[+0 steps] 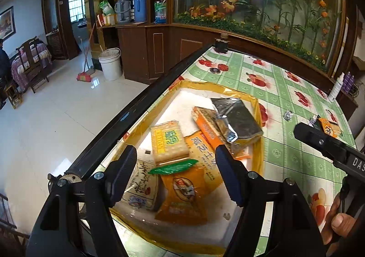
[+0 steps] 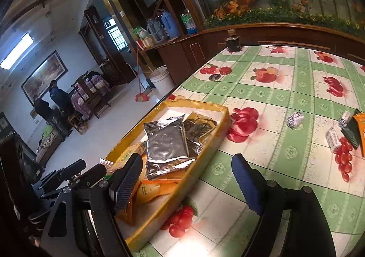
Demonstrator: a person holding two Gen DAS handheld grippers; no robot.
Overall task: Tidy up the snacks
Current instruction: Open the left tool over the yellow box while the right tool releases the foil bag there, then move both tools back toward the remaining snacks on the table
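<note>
My left tool [image 1: 176,173] hangs over the yellow-rimmed tray [image 1: 259,106], fingers spread wide, nothing between them. Directly below the gap lie the orange snack pouch [image 1: 184,195] and a green-wrapped bar [image 1: 174,166], with a yellow cracker pack [image 1: 168,140] just beyond them. Further in the tray: a silver foil pack [image 1: 237,120] resting partly on an orange cracker box [image 1: 206,125]. A white packet with red lettering [image 1: 142,186] sits beside the left finger [image 1: 124,172], partly hidden by it.

My right tool [image 2: 187,183] is also spread wide and holds nothing. Its left finger [image 2: 127,179] is above the near end of the tray [image 2: 219,140]; its right finger [image 2: 247,184] is above the green checked desk [image 2: 273,97], outside the tray. The silver foil pack [image 2: 168,145] lies just ahead of the left finger, on top of the other snacks.

Still out on the desk, well apart from the tray: a small patterned wrapped sweet [image 2: 295,119], and near the right edge another white wrapped piece [image 2: 333,139], a dark packet [image 2: 352,131] and an orange packet [image 2: 361,127] clustered together. In the left view, the right tool's black body [image 1: 328,143] reaches in close to that orange packet [image 1: 329,125].
</note>
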